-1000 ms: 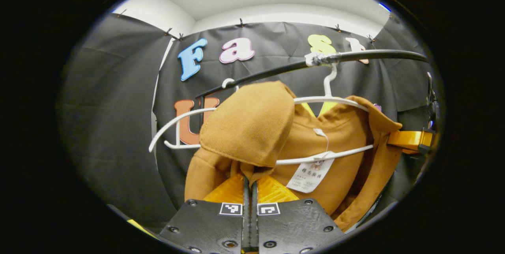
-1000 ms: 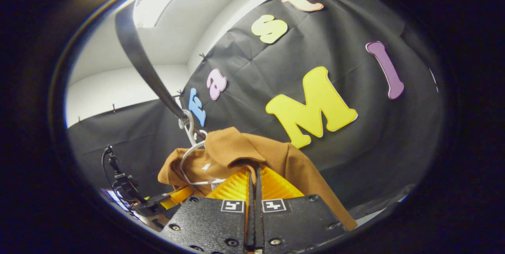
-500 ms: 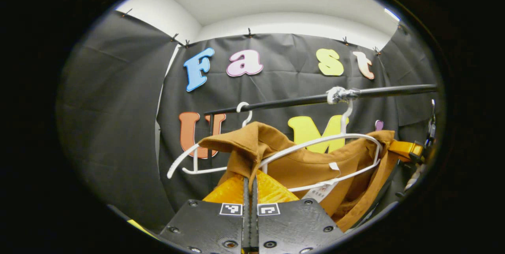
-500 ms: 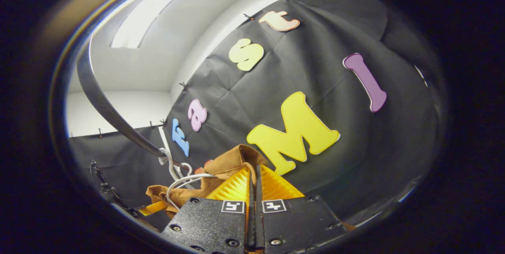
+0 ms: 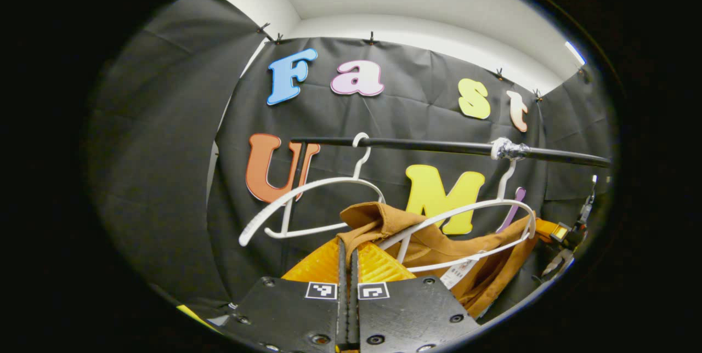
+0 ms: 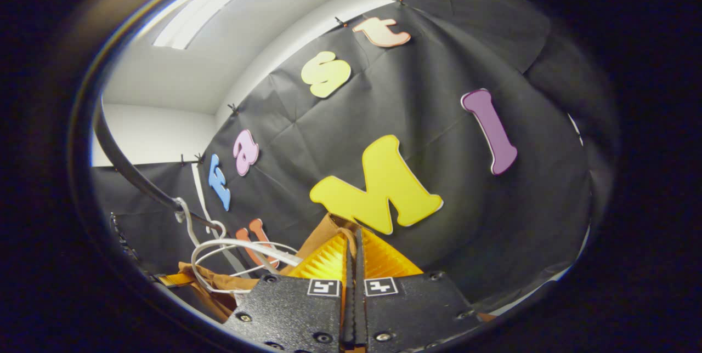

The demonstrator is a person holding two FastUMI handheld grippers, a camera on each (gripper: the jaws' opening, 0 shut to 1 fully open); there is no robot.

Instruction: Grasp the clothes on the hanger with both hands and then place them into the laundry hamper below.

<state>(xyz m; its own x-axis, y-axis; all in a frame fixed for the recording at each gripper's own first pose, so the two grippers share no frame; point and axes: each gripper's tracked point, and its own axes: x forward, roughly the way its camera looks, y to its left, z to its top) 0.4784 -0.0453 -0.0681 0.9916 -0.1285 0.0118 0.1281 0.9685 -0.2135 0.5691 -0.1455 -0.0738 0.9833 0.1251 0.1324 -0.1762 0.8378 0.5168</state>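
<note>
Black-cloth booth, rail; both hand-held grippers, left and right, clenched on brown garment

Right gripper at bottom centre, fingers pinched together on a fold of brown garment. White hanger at lower left hooks on a dark rail curving up the left edge.
</note>
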